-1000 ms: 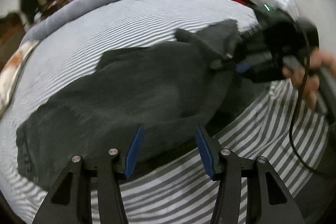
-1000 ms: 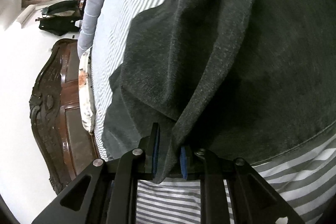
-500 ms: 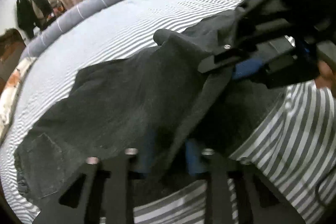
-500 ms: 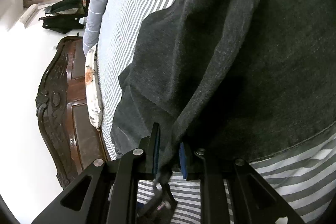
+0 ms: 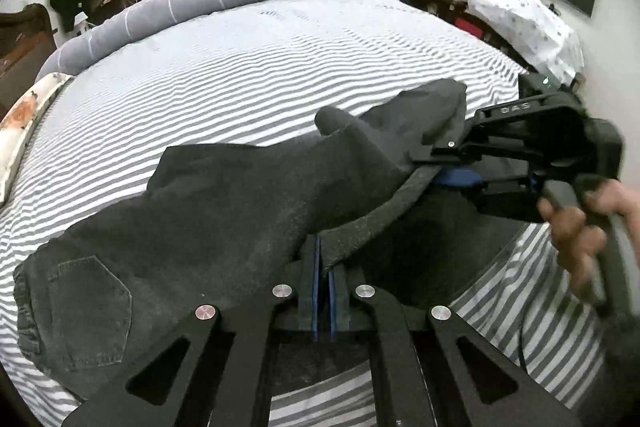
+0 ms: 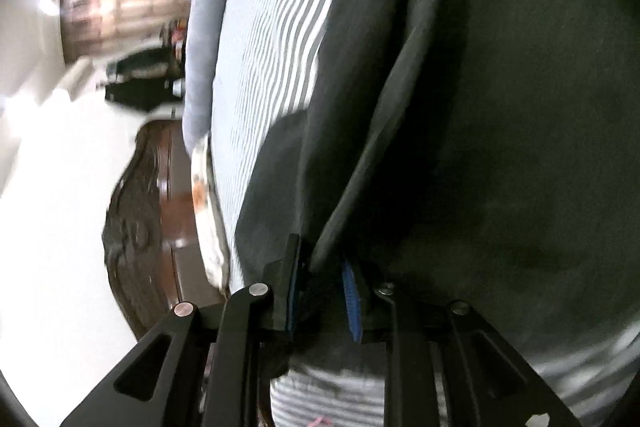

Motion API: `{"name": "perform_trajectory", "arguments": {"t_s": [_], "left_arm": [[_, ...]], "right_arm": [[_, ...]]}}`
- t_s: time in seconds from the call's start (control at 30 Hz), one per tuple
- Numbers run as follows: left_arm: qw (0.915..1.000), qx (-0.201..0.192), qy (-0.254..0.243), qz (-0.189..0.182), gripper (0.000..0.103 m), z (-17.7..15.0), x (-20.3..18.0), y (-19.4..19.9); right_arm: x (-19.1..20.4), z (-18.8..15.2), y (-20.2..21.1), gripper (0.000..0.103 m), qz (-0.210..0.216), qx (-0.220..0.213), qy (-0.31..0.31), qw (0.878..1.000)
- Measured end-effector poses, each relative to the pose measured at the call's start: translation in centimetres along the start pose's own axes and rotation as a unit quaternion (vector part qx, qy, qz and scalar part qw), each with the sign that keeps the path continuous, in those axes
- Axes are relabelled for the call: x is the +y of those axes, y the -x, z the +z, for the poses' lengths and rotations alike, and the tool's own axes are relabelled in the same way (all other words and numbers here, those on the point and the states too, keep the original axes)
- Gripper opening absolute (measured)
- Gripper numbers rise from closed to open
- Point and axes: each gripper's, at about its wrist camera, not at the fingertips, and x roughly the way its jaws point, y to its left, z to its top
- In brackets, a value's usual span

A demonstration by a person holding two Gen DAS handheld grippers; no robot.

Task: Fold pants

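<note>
Dark grey pants (image 5: 224, 211) lie across the striped bed (image 5: 240, 75), near edge lifted. Left gripper (image 5: 322, 259) has just closed fully onto that edge; right gripper (image 5: 448, 173), held in a hand (image 5: 584, 227), pinches the same edge further along. Risk: the thin fold slips free if the two pull apart unevenly.

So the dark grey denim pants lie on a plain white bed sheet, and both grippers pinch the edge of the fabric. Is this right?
Not quite: the bed sheet is grey-and-white striped, not plain white, as the left wrist view shows. The rest holds: the left gripper and the right gripper both pinch the edge of the dark grey denim pants.
</note>
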Motion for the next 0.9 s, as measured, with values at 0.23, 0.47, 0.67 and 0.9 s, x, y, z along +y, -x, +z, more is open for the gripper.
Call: {"name": "perform_trajectory", "arguments": {"t_s": [0.23, 0.47, 0.67, 0.9], "left_arm": [[0.9999, 0.003, 0.011, -0.003, 0.003, 0.4, 0.5, 0.6], [0.9998, 0.011, 0.018, -0.004, 0.003, 0.8, 0.8, 0.1], [0.9996, 0.016, 0.022, -0.003, 0.003, 1.1, 1.1, -0.1], [0.9995, 0.014, 0.027, 0.001, 0.003, 1.5, 1.4, -0.1]], "right_arm": [[-1.8, 6.8, 3.8, 0.02, -0.024, -0.083, -0.017, 0.996], [-4.0, 12.7, 6.3, 0.018, -0.037, -0.132, -0.051, 0.989], [-4.0, 14.9, 7.0, 0.018, -0.046, -0.148, -0.055, 0.986], [-3.2, 14.9, 8.5, 0.019, -0.061, -0.14, -0.022, 0.988]]}}
